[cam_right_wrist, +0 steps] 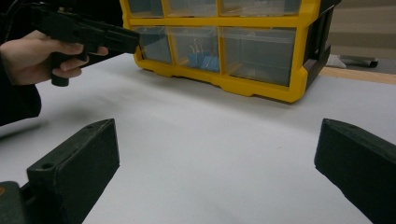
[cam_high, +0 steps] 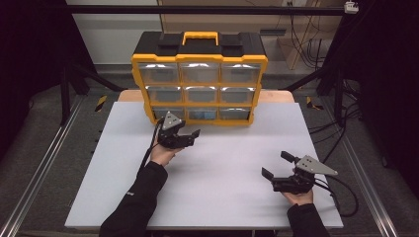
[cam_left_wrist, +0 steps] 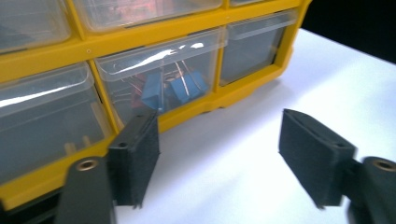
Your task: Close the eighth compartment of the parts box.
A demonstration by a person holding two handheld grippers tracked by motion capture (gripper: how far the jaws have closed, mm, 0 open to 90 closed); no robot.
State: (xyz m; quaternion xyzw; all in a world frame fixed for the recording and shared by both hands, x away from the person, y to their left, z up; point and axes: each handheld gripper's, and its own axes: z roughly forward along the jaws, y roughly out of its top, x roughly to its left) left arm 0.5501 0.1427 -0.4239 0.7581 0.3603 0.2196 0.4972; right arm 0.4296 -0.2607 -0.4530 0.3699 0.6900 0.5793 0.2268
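Upper drawers [cam_left_wrist: 140, 11] cut off by top edge

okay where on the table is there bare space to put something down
Bare white tabletop stretches between the left gripper and the right gripper, and along the near edge. It is crowded only at the far edge, where the yellow drawer organizer stands with the left gripper close before its bottom row.

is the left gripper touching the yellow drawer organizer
Apart. The left gripper view shows the left gripper with fingers open and empty, white table visible between their tips and the base of the yellow drawer organizer.
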